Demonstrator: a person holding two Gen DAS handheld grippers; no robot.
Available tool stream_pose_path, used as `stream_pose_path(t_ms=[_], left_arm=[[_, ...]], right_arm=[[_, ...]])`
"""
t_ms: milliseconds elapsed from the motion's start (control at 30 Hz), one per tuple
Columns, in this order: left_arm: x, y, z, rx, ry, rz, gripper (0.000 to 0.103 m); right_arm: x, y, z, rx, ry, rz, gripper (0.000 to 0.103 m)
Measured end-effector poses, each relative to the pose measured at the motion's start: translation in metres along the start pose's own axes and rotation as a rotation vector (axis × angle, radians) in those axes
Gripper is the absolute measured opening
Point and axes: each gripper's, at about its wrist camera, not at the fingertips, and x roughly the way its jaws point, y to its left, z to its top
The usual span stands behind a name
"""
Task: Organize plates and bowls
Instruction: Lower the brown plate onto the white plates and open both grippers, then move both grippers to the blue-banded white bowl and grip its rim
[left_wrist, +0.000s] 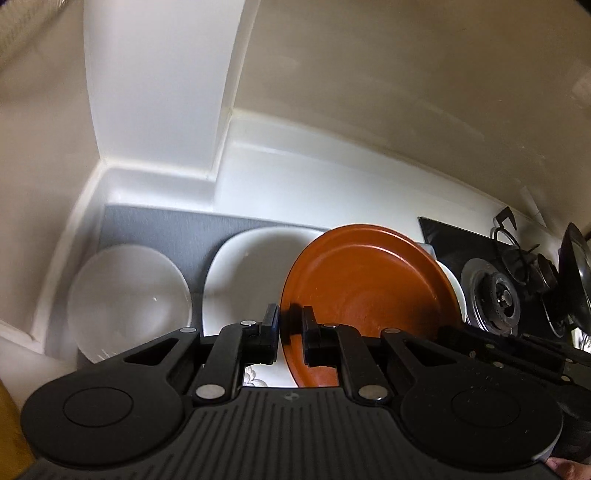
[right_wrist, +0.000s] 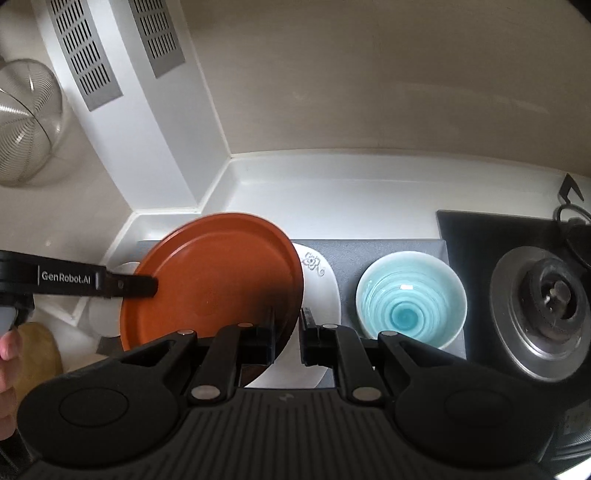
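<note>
White desk (right_wrist: 332, 188) with raised rim, meeting beige wall (right_wrist: 369, 92) at a corner. Grey mat (right_wrist: 388, 247) on desk. Black hob (right_wrist: 480, 229) with burner (right_wrist: 554, 295) at right. Vent grilles (right_wrist: 88, 55) on white column; wire strainer (right_wrist: 26, 118) far left.

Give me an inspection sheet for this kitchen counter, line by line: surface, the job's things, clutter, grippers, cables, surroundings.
Surface: white counter with a grey mat under the dishes.
Job's things: orange plate held tilted over a white patterned plate; blue bowl upright on the mat; white bowl at the mat's left end.
Clutter: nothing seen.
Grippers: left gripper shut on the orange plate's rim; right gripper has its jaws astride the plate's near edge, contact not clear.
Cables: nothing seen.
Surroundings: gas burner to the right, wire strainer on the left wall, vent panels above.
</note>
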Motion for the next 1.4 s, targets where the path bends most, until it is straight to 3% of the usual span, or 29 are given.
stream_pose_path(t_ms=[267, 767, 933, 1233, 1300, 1367, 1400], left_arm=[[0.058, 0.026, -0.001, -0.076, 0.071, -0.005, 0.011], [0.08, 0.032, 0.005, -0.019, 0.018, 0.055, 0.011], [0.1, 0.041, -0.002, -0.038, 0.052, 0.038, 0.009], [0.099, 0.035, -0.011, 0.025, -0.003, 0.073, 0.009], [0.096, 0.035, -0.012, 0.014, 0.017, 0.064, 0.009], [0.085, 0.039, -0.014, -0.01, 0.027, 0.039, 0.016], [0.073, 0.041, -0.016, -0.011, 0.014, 0.015, 0.019]], right_arm=[[0.057, -0.008, -0.009, 0.02, 0.063, -0.022, 0.013], [0.095, -0.001, -0.015, 0.02, 0.098, -0.025, 0.012], [0.113, -0.002, -0.016, -0.039, 0.136, -0.046, 0.012], [0.114, 0.008, -0.023, -0.12, 0.102, -0.083, 0.013], [0.111, 0.007, -0.024, -0.105, 0.098, -0.083, 0.018], [0.105, 0.003, -0.024, -0.065, 0.092, -0.063, 0.034], [0.1, 0.001, -0.025, -0.052, 0.085, -0.057, 0.038]])
